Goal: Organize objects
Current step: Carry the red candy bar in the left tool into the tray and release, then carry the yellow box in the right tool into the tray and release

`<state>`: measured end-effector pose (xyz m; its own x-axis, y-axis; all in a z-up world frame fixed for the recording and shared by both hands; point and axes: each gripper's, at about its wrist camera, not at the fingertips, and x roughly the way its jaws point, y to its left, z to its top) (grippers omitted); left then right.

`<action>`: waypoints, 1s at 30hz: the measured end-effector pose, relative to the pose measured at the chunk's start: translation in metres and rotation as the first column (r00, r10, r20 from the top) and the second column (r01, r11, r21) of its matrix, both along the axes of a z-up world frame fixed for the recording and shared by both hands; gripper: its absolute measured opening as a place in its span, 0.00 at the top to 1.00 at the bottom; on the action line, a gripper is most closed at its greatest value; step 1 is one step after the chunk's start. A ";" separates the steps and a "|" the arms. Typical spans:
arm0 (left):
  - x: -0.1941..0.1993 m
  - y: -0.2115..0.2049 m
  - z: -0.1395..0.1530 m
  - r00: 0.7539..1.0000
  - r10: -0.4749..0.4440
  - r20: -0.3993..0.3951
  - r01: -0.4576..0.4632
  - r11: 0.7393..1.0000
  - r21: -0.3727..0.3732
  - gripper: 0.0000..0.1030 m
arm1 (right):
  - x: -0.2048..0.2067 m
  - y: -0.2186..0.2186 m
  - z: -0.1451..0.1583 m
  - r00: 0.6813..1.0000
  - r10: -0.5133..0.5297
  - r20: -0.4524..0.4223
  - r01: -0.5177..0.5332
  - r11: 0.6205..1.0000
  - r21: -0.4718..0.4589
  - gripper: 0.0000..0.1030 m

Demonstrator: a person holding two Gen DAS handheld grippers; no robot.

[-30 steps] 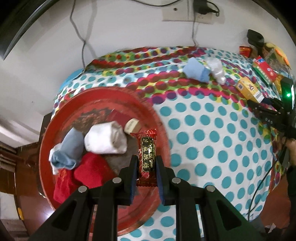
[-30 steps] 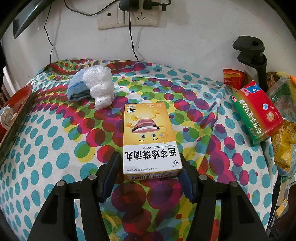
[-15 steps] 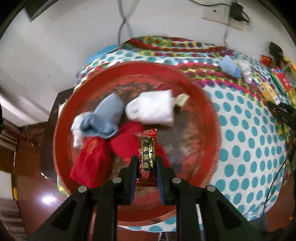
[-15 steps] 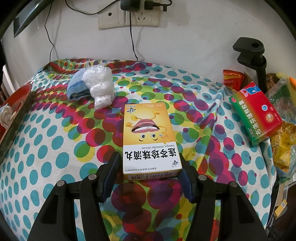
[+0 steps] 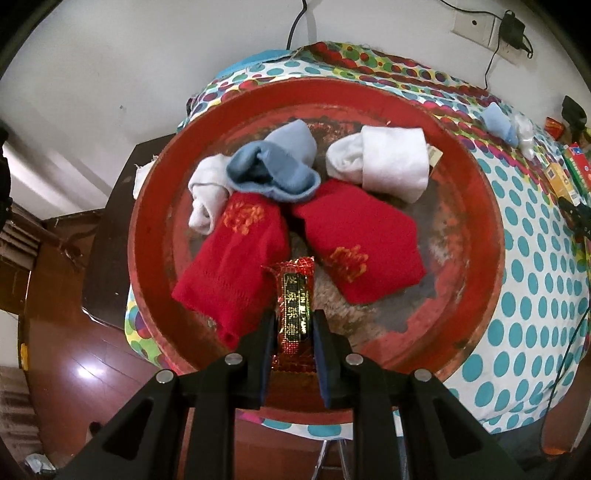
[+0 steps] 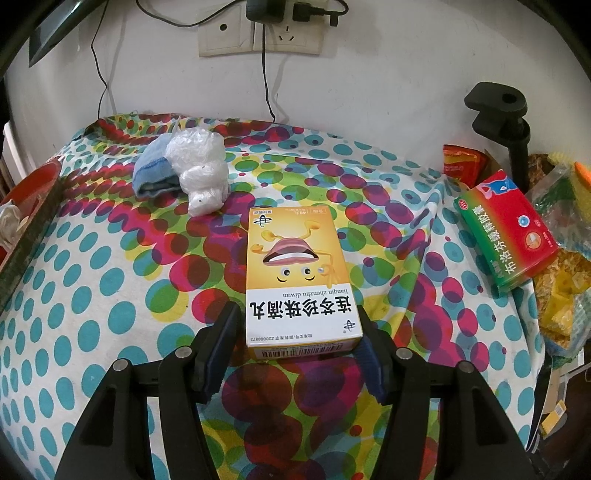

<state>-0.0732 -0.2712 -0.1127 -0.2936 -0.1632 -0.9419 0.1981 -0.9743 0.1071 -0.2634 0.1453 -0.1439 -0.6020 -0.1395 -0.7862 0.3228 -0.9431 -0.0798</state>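
Left tongs (image 5: 293, 325) over the round red tray (image 5: 155, 229), jaws easing apart, the red-and-gold foil snack packet (image 5: 293, 306) standing between the pads, which look to be touching its sides. Just ahead of the tips, two red socks with gold stitching: one to the left (image 5: 232, 266), one to the right (image 5: 362, 240). Beyond them a rolled blue sock (image 5: 277, 166), a white sock (image 5: 207, 192) tucked at its left, and a rolled white sock with a paper tag (image 5: 388, 162) further right. All inside the tray.

Over to the right tongs (image 6: 295, 336): jaws part-way open around the near end of a yellow-and-white medicine box (image 6: 295, 273) lying flat; whether the pads press it I cannot tell. Ahead and left of the tips, a folded blue sock (image 6: 151, 173) touches a crumpled clear plastic bag (image 6: 201, 170). Far right, a green-and-red box (image 6: 509, 229) leans tilted by a black clamp stand (image 6: 506, 122).

A polka-dot tablecloth (image 6: 92, 295) covers the table; white wall (image 6: 388, 66) behind with sockets (image 6: 258, 29) and cables; brown wooden floor (image 5: 74, 350) below the tray's edge.
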 end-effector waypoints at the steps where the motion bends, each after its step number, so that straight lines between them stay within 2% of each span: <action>1: 0.001 0.000 -0.002 1.000 -0.003 0.000 0.003 1.000 -0.002 0.79 | 0.000 0.001 0.000 1.000 0.000 -0.001 0.000 1.000 0.002 0.45; 7: 0.001 -0.002 -0.011 1.000 -0.012 0.012 0.012 1.000 0.028 0.78 | 0.002 -0.002 -0.001 1.000 -0.001 -0.010 0.001 1.000 0.020 0.45; 8: 0.000 -0.002 -0.013 1.000 -0.005 0.014 0.005 1.000 0.028 0.76 | 0.002 -0.003 -0.001 1.000 -0.001 -0.011 0.001 1.000 0.021 0.45; 10: -0.001 -0.004 -0.013 1.000 0.011 0.020 -0.011 1.000 0.016 0.65 | 0.002 -0.003 -0.001 1.000 -0.002 -0.012 0.002 1.000 0.023 0.44; 13: -0.001 -0.002 -0.012 1.000 0.002 0.006 -0.002 1.000 0.010 0.61 | 0.003 -0.005 -0.001 1.000 -0.001 -0.017 0.002 0.999 0.035 0.44; 16: 0.000 -0.002 -0.009 1.000 0.000 -0.015 0.001 1.000 0.020 0.52 | 0.002 -0.002 -0.002 1.000 -0.024 -0.005 0.024 1.000 0.014 0.44; 19: 0.001 0.002 -0.009 1.000 -0.016 -0.015 0.016 0.999 -0.028 0.51 | 0.001 -0.004 -0.001 0.999 -0.036 0.007 0.036 0.999 0.014 0.46; 20: 0.002 0.002 -0.009 1.000 -0.022 -0.016 0.022 0.999 -0.038 0.51 | 0.002 -0.006 -0.001 0.999 -0.033 0.012 0.033 0.999 0.016 0.54; 21: 0.003 0.003 -0.009 0.999 -0.027 -0.019 0.026 0.999 -0.040 0.51 | 0.002 -0.010 0.000 0.999 -0.034 0.014 0.034 0.999 0.031 0.53; 24: 0.006 -0.001 -0.006 0.999 -0.027 -0.029 0.026 1.000 -0.016 0.51 | 0.004 -0.021 0.002 0.999 -0.052 0.002 0.052 0.994 0.096 0.53; 30: 0.014 -0.014 0.009 0.997 0.015 -0.070 -0.015 1.000 0.010 0.51 | 0.012 -0.029 0.010 0.995 -0.099 0.012 0.098 0.993 0.064 0.53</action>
